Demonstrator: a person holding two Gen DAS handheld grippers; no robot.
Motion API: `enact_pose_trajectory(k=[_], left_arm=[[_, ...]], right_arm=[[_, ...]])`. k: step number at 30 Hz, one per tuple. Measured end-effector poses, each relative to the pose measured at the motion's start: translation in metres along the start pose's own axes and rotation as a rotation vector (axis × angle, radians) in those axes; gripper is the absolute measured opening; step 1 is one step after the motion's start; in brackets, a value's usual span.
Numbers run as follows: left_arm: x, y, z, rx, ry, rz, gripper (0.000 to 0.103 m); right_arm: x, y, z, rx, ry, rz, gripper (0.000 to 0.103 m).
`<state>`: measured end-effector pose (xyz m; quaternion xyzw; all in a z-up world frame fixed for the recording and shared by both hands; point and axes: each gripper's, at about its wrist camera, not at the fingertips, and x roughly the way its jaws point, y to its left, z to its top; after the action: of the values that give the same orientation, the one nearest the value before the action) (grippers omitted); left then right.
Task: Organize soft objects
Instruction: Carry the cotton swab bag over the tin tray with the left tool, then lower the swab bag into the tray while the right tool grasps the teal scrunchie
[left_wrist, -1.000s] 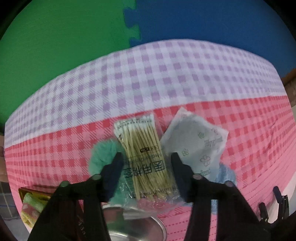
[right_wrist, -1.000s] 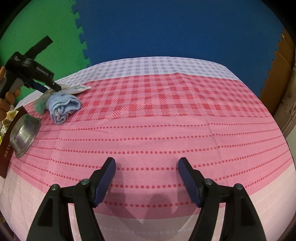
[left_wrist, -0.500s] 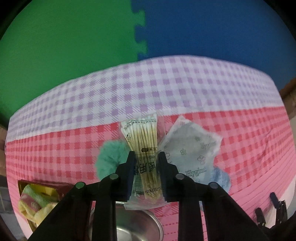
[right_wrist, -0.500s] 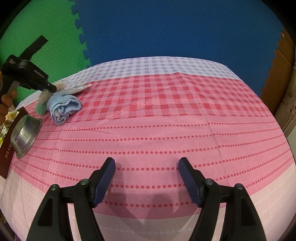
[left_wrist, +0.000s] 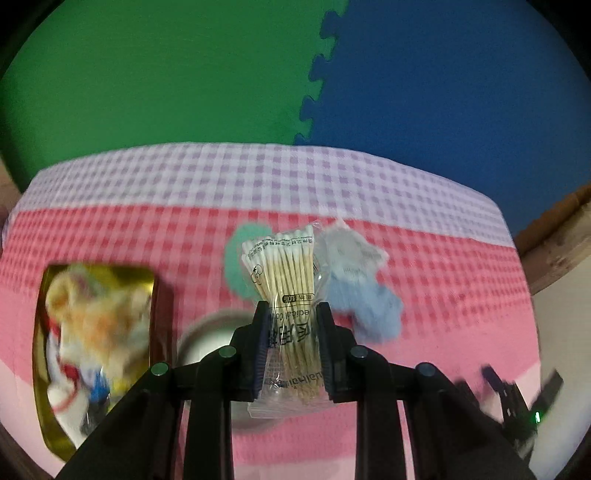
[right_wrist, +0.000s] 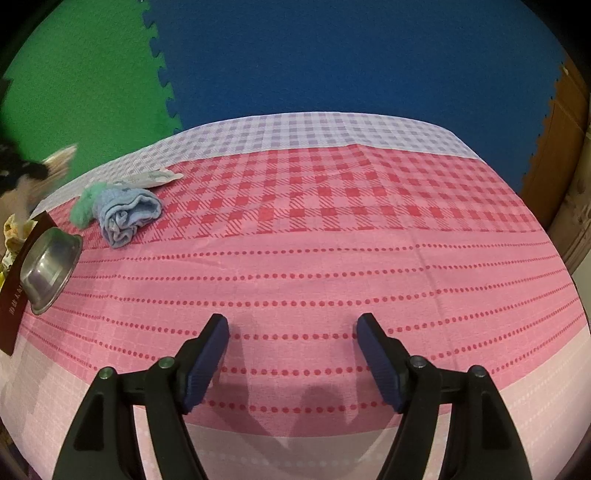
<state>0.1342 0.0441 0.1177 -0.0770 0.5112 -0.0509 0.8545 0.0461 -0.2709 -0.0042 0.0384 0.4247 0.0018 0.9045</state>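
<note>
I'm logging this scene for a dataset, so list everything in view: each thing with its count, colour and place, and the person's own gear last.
Cotton swab pack: one, clear with pale sticks, held in the left gripper.
Green fluffy item: one, mint green, far left of the tablecloth, beside the blue towel.
Blue towel: one, light blue, bunched, far left of the tablecloth.
Tissue packet: one, grey-white, just behind the towel.
Steel bowl: one, silver, left edge, beside the box.
Box: one, gold inside and dark red outside, holding mixed soft items, blurred.
Tablecloth: one, pink, red and lilac checks, covering the table.
Foam mats: green and blue, behind the table.
Left gripper: black, shut on the pack.
Right gripper: black, open above the cloth.
</note>
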Motion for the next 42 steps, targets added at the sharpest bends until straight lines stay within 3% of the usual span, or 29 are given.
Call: enact_pose_trajectory(k=[9,22,26,31,33,34,35,36,42], left_arm=[[-0.054,0.032,-0.067,-0.070,-0.027,0.008,0.022],[-0.092,0.103,-0.103,-0.215,-0.062,0.029,0.022],[-0.096,0.122,-0.108,-0.241,-0.068,0.031,0.022],[-0.095,0.142,-0.114,-0.273,-0.061,0.022,0.022],[-0.095,0.147,-0.116,-0.282,-0.063,0.024,0.022],[-0.095,0.151,-0.117,-0.290,-0.067,0.023,0.022],[-0.095,0.153,-0.117,-0.296,-0.069,0.022,0.022],[-0.094,0.155,-0.118,-0.304,-0.071,0.019,0.022],[-0.097,0.166,-0.117,-0.317,-0.082,0.013,0.022]], right_arm=[[0.004,0.001,0.001,-0.029,0.009,-0.018,0.074],[0.004,0.007,0.004,-0.081,0.023,-0.024,0.077],[-0.010,0.022,0.013,-0.117,-0.013,0.021,0.075],[-0.043,0.081,0.045,-0.246,-0.118,0.135,0.075],[-0.048,0.110,0.063,-0.290,-0.131,0.192,0.070],[-0.050,0.127,0.073,-0.318,-0.136,0.223,0.061],[-0.049,0.139,0.079,-0.339,-0.135,0.238,0.046],[-0.047,0.158,0.088,-0.378,-0.129,0.254,0.041],[-0.017,0.233,0.117,-0.540,-0.057,0.298,0.039]])
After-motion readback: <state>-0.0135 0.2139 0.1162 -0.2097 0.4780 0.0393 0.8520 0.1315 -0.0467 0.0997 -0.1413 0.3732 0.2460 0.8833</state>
